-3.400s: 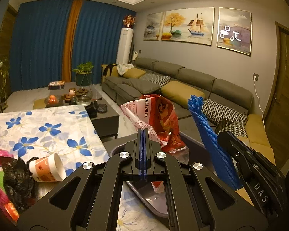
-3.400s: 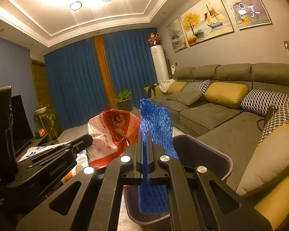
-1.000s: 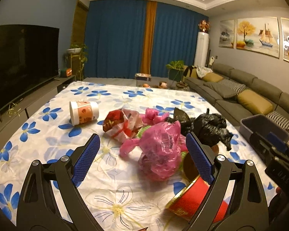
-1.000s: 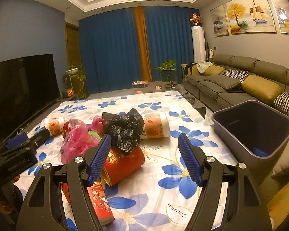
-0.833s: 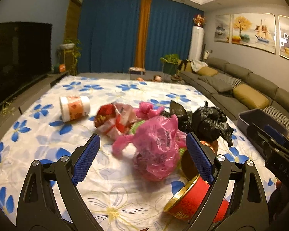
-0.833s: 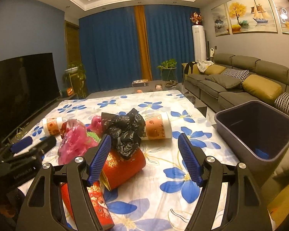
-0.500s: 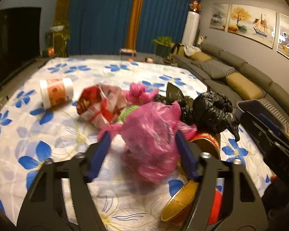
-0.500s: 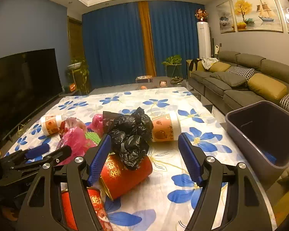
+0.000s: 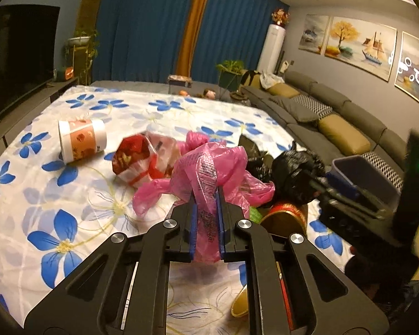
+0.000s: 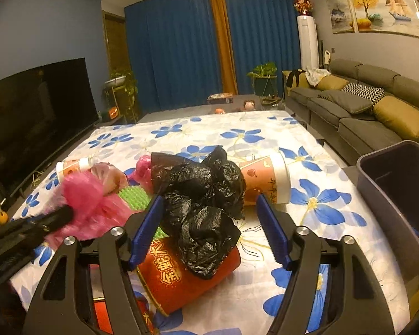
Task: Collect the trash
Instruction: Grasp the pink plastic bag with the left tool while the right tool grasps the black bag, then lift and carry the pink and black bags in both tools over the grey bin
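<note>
My left gripper [image 9: 206, 195] is closing and its blue pads press on a crumpled pink plastic bag [image 9: 209, 164], which lies in the trash pile on the flowered tablecloth [image 9: 69, 195]. In the right wrist view the same bag [image 10: 81, 192] shows blurred at the left. My right gripper [image 10: 208, 199] straddles a black plastic bag [image 10: 206, 178]; its jaws are closing, but the pads stand clear of the bag. The black bag rests on a red can [image 10: 187, 273] lying on its side. A dark bin [image 10: 391, 173] stands at the table's right edge.
A paper cup [image 10: 265, 178] lies just behind the black bag, another cup [image 9: 81, 139] at the far left. A red-and-white wrapper [image 9: 137, 159] and green mesh [image 10: 134, 195] sit in the pile. A sofa [image 10: 363, 103] runs along the right, a television [image 10: 33, 106] along the left.
The left jaws went from wide open around the pink bag to pinching it. The right gripper came forward and down over the black bag, its jaws narrowing slightly.
</note>
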The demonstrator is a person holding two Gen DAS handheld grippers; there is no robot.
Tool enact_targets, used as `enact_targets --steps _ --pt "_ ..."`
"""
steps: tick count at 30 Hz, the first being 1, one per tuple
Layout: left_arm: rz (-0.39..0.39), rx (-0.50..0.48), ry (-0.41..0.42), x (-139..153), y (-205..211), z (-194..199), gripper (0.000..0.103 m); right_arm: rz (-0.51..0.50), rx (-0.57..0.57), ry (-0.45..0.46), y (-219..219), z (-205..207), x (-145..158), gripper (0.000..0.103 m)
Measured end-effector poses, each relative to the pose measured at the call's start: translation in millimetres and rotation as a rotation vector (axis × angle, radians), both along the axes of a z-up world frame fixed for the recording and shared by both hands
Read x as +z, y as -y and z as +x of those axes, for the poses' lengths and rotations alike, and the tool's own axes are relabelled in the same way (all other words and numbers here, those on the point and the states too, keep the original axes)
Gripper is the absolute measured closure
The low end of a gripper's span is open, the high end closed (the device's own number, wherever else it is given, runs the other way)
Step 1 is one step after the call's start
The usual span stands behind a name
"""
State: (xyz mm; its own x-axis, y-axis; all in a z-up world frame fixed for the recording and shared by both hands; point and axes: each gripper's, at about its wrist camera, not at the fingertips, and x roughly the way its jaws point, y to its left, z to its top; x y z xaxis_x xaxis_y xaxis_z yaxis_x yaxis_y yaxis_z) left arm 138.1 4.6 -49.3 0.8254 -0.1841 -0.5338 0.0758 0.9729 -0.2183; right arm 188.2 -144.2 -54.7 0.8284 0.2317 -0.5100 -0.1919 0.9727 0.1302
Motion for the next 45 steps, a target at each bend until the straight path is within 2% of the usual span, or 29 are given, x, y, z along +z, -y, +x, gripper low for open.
enact_targets --steps 2,4,10,13,32,45 --pt "-0.002 0.002 0.014 5 -1 -3 0.092 0.001 0.010 -0.010 -1 2 -2 0.046" --pt "-0.007 0.002 0.023 8 -2 -5 0.093 0.002 0.020 -0.023 -2 3 -4 0.060" --pt "-0.009 0.006 0.030 10 -4 -8 0.093 0.009 0.036 -0.019 -1 1 -4 0.083" --pt "-0.006 0.008 0.034 12 -4 -10 0.093 0.008 0.037 0.003 -1 -3 1 0.090" --pt "-0.006 -0.004 0.116 40 1 -37 0.093 0.059 0.027 0.141 23 -65 47 0.092" --pt "0.014 -0.077 0.163 55 43 -50 0.093 0.057 -0.019 0.201 54 -102 62 0.092"
